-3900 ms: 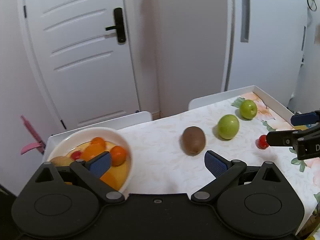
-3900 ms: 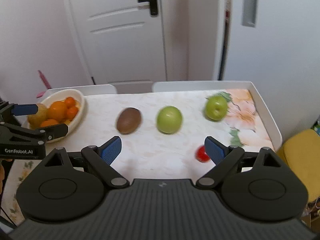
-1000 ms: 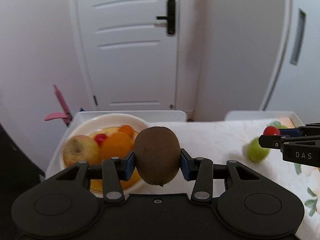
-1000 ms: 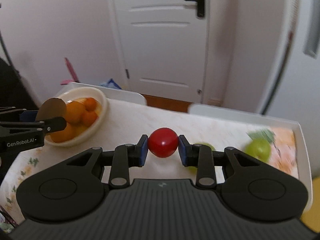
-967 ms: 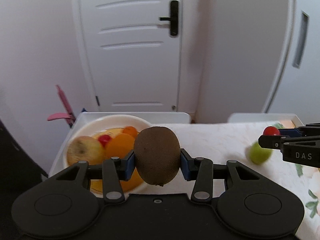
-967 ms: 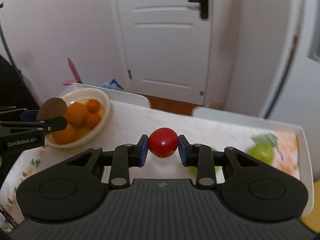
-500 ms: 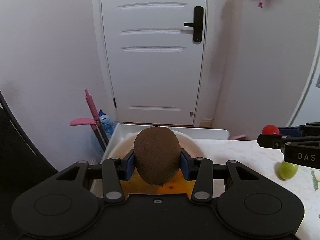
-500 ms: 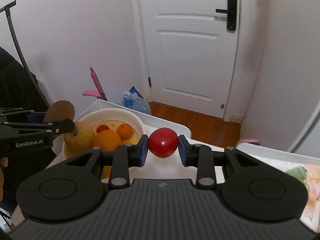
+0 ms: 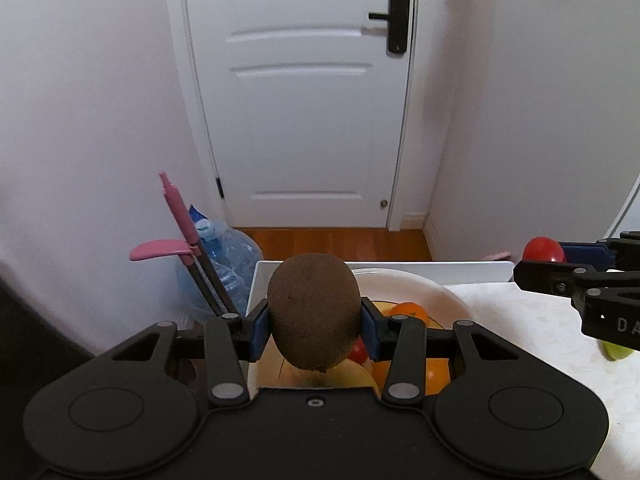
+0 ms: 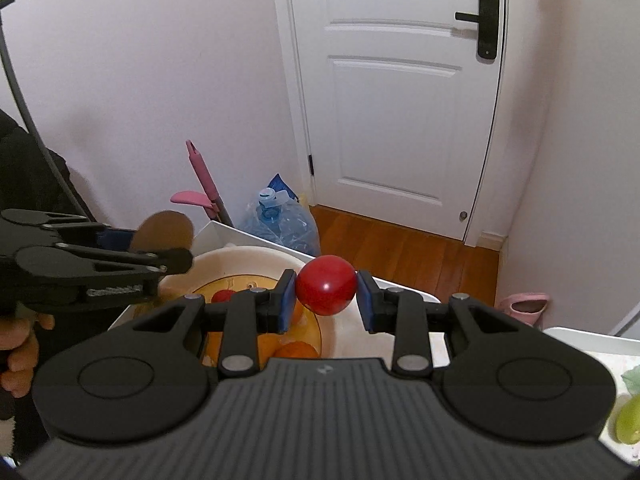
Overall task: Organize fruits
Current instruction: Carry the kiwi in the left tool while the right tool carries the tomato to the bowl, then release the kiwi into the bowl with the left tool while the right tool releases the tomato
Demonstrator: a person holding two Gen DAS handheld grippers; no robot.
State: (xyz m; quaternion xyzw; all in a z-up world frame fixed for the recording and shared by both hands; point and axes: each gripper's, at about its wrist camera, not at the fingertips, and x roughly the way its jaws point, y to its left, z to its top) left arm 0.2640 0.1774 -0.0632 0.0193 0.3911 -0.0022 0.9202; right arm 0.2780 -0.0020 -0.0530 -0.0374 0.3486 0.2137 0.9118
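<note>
left tongs clamped tight on the brown kiwi, right tongs pinching the red tomato, both above the white bowl of oranges; past the bowl, a water jug by the door.

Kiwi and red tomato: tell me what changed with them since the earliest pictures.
Both lay on the table with the jaws open. Now the left hand-held gripper is shut on the kiwi and the right hand-held gripper on the red tomato; both have been carried leftward over the white bowl. Unchanged: the oranges in the bowl, and a green apple left on the table.
</note>
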